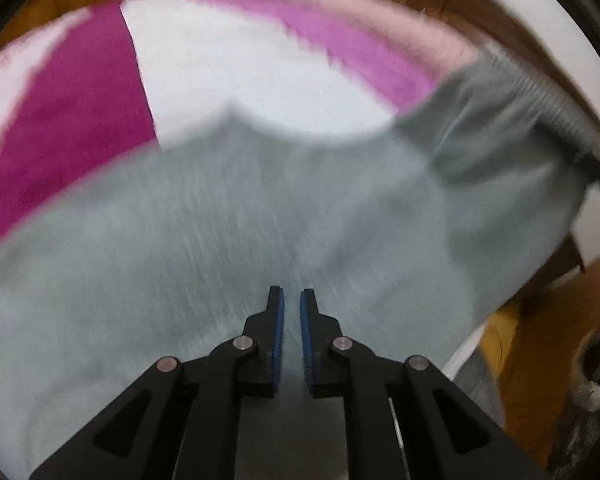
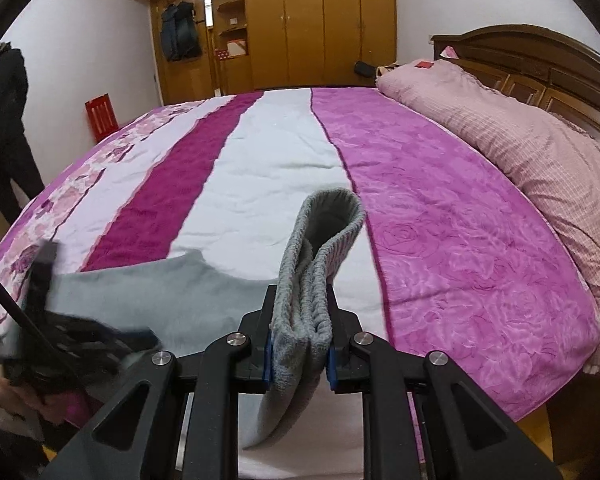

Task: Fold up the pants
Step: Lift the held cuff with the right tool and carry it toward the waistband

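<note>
Grey pants [image 1: 228, 216] lie spread on the striped bedspread [image 1: 236, 64], blurred by motion. My left gripper [image 1: 292, 300] hovers just above the grey cloth with its jaws a narrow gap apart and nothing between them. At the upper right of the left wrist view the ribbed waistband [image 1: 540, 92] is lifted. My right gripper [image 2: 300, 300] is shut on that bunched ribbed waistband [image 2: 320, 248], holding it above the bed. The rest of the pants [image 2: 148, 292] lies flat to its left. The left gripper [image 2: 60, 332] shows blurred at the lower left of the right wrist view.
A pink quilt [image 2: 520, 152] lies along the wooden headboard [image 2: 540, 64] on the right. A wooden wardrobe [image 2: 300, 20] stands at the far wall. A red crate [image 2: 100, 116] and a person in dark clothes [image 2: 4, 120] are at the left.
</note>
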`<state>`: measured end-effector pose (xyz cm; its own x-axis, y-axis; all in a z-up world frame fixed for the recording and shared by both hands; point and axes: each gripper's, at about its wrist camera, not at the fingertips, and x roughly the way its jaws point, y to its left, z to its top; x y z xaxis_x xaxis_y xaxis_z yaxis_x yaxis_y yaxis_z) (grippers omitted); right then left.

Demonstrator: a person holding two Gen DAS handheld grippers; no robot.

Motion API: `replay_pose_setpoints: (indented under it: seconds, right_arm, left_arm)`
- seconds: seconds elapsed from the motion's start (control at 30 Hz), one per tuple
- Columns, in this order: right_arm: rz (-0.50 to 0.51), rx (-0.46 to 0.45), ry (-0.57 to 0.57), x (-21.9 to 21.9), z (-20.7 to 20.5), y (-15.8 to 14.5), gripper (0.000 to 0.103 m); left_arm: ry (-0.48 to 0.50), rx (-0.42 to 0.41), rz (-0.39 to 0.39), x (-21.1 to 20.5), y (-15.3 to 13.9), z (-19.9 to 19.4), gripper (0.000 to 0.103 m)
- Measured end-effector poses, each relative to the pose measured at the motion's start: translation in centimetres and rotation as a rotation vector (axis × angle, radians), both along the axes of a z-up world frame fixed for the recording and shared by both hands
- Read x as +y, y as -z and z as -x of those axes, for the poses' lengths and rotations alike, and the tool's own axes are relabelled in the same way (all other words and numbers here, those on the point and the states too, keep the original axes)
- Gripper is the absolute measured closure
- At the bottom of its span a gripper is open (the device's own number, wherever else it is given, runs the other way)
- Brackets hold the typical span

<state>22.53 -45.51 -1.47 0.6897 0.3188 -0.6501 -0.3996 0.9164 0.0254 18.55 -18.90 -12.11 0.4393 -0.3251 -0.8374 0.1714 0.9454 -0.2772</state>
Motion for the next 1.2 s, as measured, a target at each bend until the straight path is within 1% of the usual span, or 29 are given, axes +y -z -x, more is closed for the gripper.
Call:
replay_pose_setpoints:
  seconds: [0.03, 0.07, 0.1, 0.17, 0.23, 0.27, 0.33, 0.37, 0.43, 0.53, 0.57, 0.63, 0.67, 0.73, 0.77, 0.8, 0.87, 0.9, 1.03, 1.13, 1.2]
  right_arm:
    - [0.001, 0.002, -0.002, 0.4, 0.0, -0.1, 0.085]
    - [0.025, -0.004, -0.001, 1.3, 0.2, -0.2, 0.085]
    - [0.053, -0.015, -0.003, 2.1, 0.5, -0.4, 0.085]
    - [0.113, -0.046, -0.027, 4.4, 1.5, -0.8, 0.085]
    - [0.159, -0.08, -0.061, 6.7, 2.8, -1.2, 0.085]
    - [0.195, -0.112, -0.088, 8.7, 3.8, -1.5, 0.085]
    - [0.244, -0.17, -0.128, 11.9, 5.6, -2.0, 0.085]
    - [0.251, -0.196, -0.147, 13.6, 6.4, -2.3, 0.085]
    - [0.227, -0.211, -0.18, 16.0, 7.5, -2.6, 0.085]
    - [0.134, -0.185, -0.237, 20.1, 9.2, -2.2, 0.085]
    - [0.108, -0.181, -0.251, 21.5, 10.0, -1.8, 0.085]
    - [0.073, -0.169, -0.272, 24.2, 11.1, -0.9, 0.085]
    - [0.059, -0.156, -0.29, 25.9, 11.6, -0.2, 0.085]
    - [0.055, -0.144, -0.305, 27.8, 12.3, 0.8, 0.085]
    - [0.051, -0.131, -0.311, 29.0, 12.6, 1.5, 0.085]
    - [0.05, -0.124, -0.316, 29.7, 12.9, 1.8, 0.085]
    - [0.064, -0.121, -0.338, 31.2, 13.6, 2.4, 0.085]
    - [0.069, -0.122, -0.346, 31.5, 13.8, 2.6, 0.085]
    - [0.103, -0.131, -0.384, 33.5, 14.8, 3.1, 0.085]
    - [0.118, -0.128, -0.41, 34.8, 15.4, 3.4, 0.085]
    - [0.135, -0.129, -0.422, 35.6, 15.6, 3.7, 0.085]
  left_arm:
    - [-0.002, 0.002, 0.024, 0.5, -0.3, 0.0, 0.096]
    - [-0.003, 0.034, 0.075, 1.5, -1.0, -0.1, 0.096]
    - [-0.01, 0.036, 0.114, 2.5, -1.9, 0.1, 0.096]
    - [-0.038, -0.002, 0.152, 4.8, -3.7, 0.9, 0.096]
    - [-0.065, -0.026, 0.169, 7.9, -5.4, 1.6, 0.095]
    - [-0.075, -0.016, 0.179, 10.0, -6.1, 2.0, 0.092]
    - [-0.086, 0.002, 0.189, 12.8, -6.7, 2.8, 0.089]
    - [-0.099, 0.004, 0.181, 14.8, -7.1, 3.6, 0.089]
    - [-0.128, 0.004, 0.154, 18.1, -7.5, 4.8, 0.088]
    - [-0.189, -0.004, 0.13, 22.3, -7.6, 7.3, 0.087]
    - [-0.213, -0.007, 0.132, 23.9, -7.4, 8.5, 0.084]
    - [-0.246, -0.001, 0.167, 26.0, -6.8, 10.7, 0.078]
    - [-0.265, 0.017, 0.193, 27.2, -5.9, 11.6, 0.078]
    - [-0.288, 0.031, 0.196, 28.2, -5.0, 12.1, 0.079]
    - [-0.306, 0.026, 0.176, 28.7, -4.7, 12.5, 0.079]
    - [-0.328, 0.011, 0.141, 29.3, -4.7, 12.9, 0.079]
    - [-0.347, -0.009, 0.086, 30.1, -5.1, 13.5, 0.079]
    - [-0.351, -0.016, 0.074, 30.5, -5.2, 13.9, 0.079]
    - [-0.38, -0.061, 0.079, 31.6, -6.3, 15.1, 0.079]
    - [-0.413, -0.098, 0.051, 32.1, -6.6, 15.8, 0.079]
    - [-0.441, -0.095, 0.064, 33.0, -6.3, 16.2, 0.079]
